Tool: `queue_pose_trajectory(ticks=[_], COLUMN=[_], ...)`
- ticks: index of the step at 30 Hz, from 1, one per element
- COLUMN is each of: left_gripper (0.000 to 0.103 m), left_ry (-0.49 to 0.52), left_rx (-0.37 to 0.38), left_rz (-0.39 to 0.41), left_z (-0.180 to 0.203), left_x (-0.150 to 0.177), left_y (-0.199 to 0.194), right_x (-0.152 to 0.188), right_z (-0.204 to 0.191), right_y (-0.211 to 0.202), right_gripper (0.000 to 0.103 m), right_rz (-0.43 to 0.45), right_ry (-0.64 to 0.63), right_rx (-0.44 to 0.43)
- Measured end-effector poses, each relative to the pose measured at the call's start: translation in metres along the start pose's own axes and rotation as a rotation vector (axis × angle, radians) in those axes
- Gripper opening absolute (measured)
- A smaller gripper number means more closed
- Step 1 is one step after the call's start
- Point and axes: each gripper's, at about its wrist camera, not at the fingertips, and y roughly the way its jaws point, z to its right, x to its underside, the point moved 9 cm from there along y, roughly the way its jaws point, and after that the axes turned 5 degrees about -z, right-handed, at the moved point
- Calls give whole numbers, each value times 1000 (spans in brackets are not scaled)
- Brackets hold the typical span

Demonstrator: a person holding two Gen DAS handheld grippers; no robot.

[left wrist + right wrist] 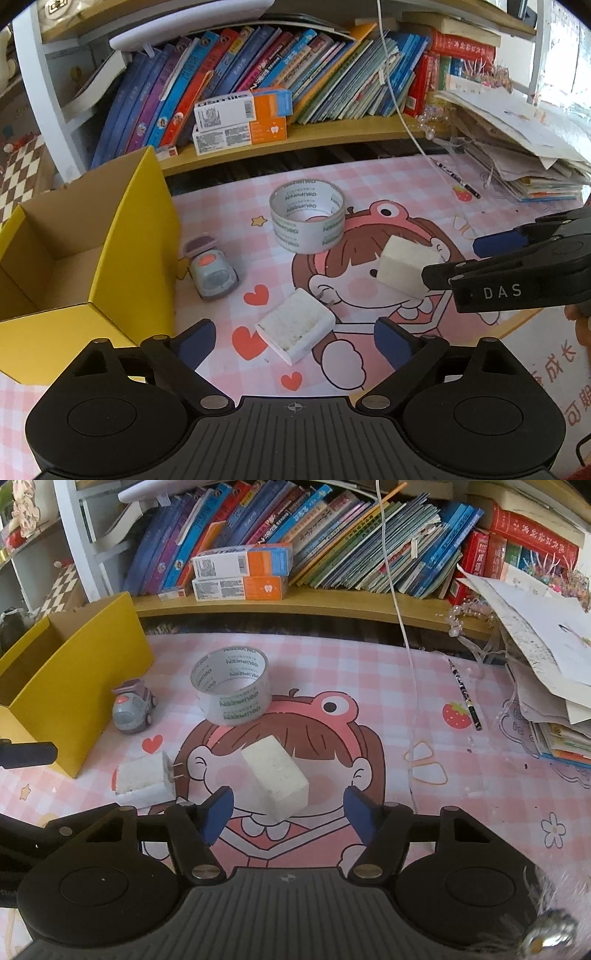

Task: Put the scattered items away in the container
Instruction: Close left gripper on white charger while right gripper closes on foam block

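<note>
the right gripper (288, 812) is straddling the white foam block (275, 775) lying on the surface, jaws partly open, not gripping; light and crushable, so take its long flat sides gently; the left gripper (295, 338), jaws wide and empty, is hovering over the charger plug (295, 328).

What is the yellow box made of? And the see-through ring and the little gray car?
The yellow box looks like cardboard: matte, with plain brown inside walls and folded edges. The ring seems to be a glossy clear plastic tape roll with printed letters. The car looks like smooth molded plastic, though that is a guess.
</note>
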Motion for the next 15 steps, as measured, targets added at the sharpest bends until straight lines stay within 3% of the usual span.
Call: queue_pose_trajectory(ticks=[11,15], left_gripper=[95,95], left_ry=[-12,15], left_rx=[-13,15], left_rz=[-29,-53], left_z=[-8,-4], left_x=[5,8], left_y=[20,32], right_x=[-4,-4], right_z=[-2,-3], right_y=[23,28], right_gripper=[63,62], right_rz=[-36,-47], right_ry=[-32,-45], right_rx=[-16,-16])
